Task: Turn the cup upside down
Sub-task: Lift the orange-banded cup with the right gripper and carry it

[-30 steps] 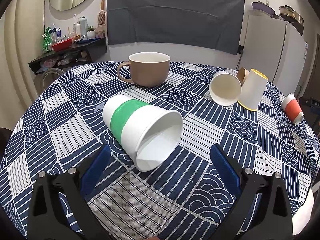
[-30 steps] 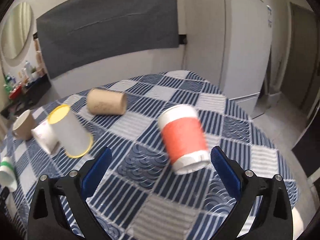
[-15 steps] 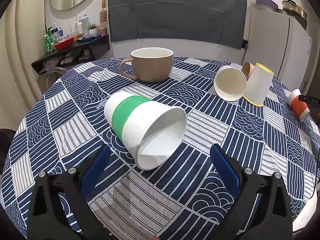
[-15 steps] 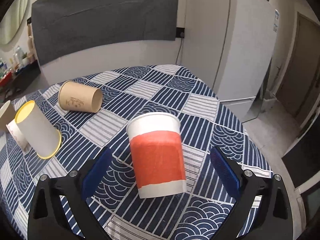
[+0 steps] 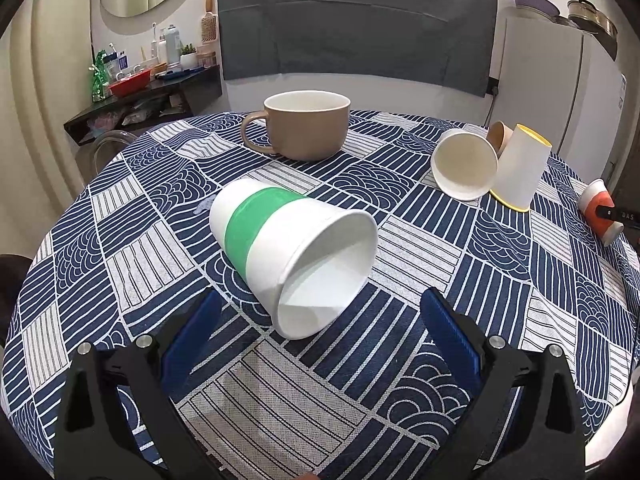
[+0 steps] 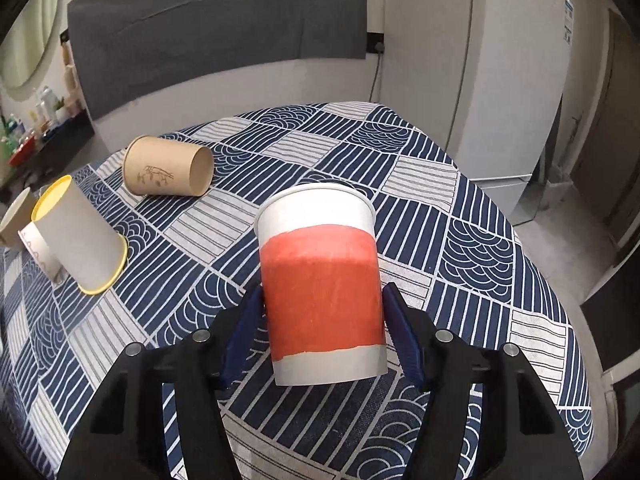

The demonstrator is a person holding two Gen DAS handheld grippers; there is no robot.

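the right wrist view shows the right claw [image 6: 322, 322] clenched on the orange-banded cup [image 6: 320, 300], rim pointing away. only the left wrist view shows the left claw [image 5: 320, 320], released, before a green-banded cup [image 5: 292, 254] lying sideways on the table [image 5: 520, 300].

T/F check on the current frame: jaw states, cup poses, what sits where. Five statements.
1. The right gripper has its jaws closed on the orange-banded cup. True.
2. The left gripper grips the green-banded cup. False: its jaws are open, and the cup lies on its side between and ahead of them.
3. The tan mug stands upright on the tablecloth. True.
4. The brown paper cup stands upright. False: it lies on its side.
5. The yellow-rimmed cup sits alone, clear of other cups. False: it leans against a white cup.
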